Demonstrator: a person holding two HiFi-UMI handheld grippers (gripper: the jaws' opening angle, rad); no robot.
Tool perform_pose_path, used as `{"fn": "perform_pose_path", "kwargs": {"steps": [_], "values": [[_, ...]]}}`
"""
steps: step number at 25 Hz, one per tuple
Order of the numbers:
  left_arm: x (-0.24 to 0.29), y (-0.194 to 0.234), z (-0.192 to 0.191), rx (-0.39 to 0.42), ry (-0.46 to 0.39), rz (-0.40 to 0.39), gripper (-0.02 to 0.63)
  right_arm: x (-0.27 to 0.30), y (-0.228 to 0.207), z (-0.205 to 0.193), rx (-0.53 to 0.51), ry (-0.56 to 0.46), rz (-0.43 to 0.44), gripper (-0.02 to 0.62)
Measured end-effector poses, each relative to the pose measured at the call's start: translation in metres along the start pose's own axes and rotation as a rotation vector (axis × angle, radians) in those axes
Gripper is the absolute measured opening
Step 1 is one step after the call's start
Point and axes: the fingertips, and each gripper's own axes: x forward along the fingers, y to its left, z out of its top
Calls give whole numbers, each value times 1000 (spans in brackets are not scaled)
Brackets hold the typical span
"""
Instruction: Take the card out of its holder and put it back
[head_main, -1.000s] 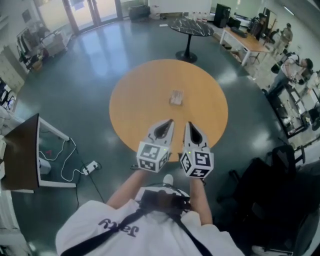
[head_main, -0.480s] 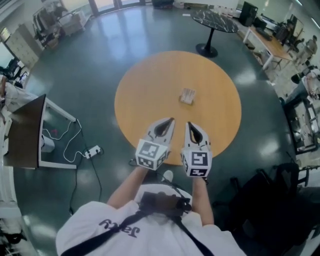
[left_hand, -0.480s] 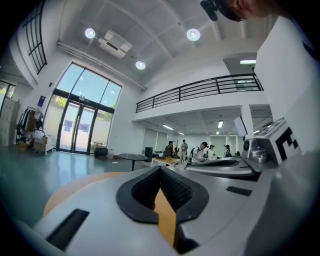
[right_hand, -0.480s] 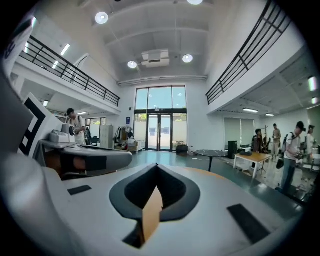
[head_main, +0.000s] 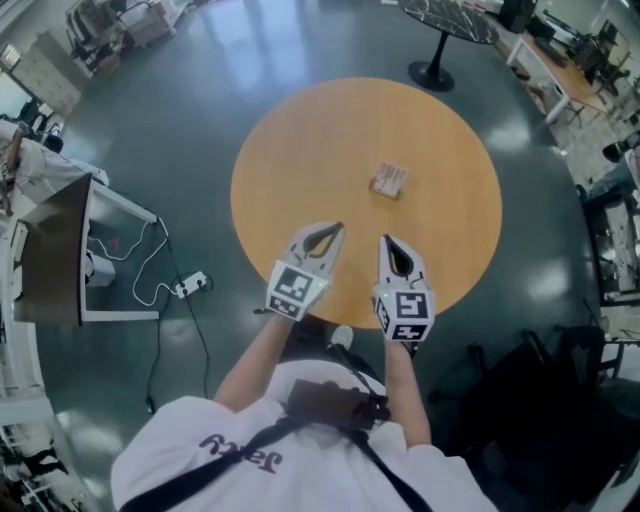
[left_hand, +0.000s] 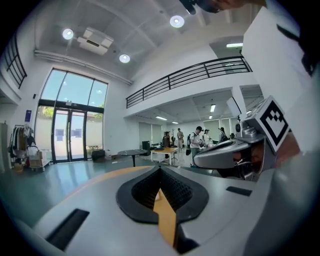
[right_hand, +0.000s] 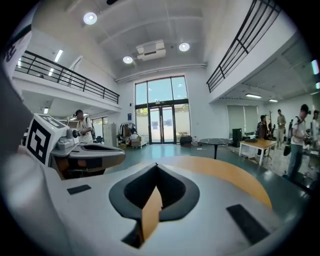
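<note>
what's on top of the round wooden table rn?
Only one small item, the card holder, right of centre on the table. Too small to tell what it holds. The left tool and right tool, both shut, cover part of the near edge.

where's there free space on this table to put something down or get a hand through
The table is mostly bare: its whole left half, the far rim beyond the card holder, and the strip right of the holder. Tightest is the near edge, where the left gripper and right gripper hover side by side.
</note>
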Motion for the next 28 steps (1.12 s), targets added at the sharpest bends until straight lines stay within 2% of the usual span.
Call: {"fn": "perform_pose_path", "kwargs": {"steps": [2,8,10,14,18,23,28], "values": [[9,8,-9,11,1,-28,11,5,-11,-12,30,40,-44,21],[33,41,-51,-59,75,-65,12,12,-45,-39,82,115,-193,20],[39,55,-65,-60,108,-80,12,15,-49,-48,88,139,-193,21],[52,87,-82,-41,153,-115,14,27,-49,-65,90,185,-128,23],[71,119,-100,6,207,-139,19,35,-59,-68,97,173,-107,23],[91,162,-122,73,304,-156,43,44,-89,-78,99,197,-204,23],[110,188,-139,138,367,-234,132,55,-103,-86,117,216,-239,23]]}}
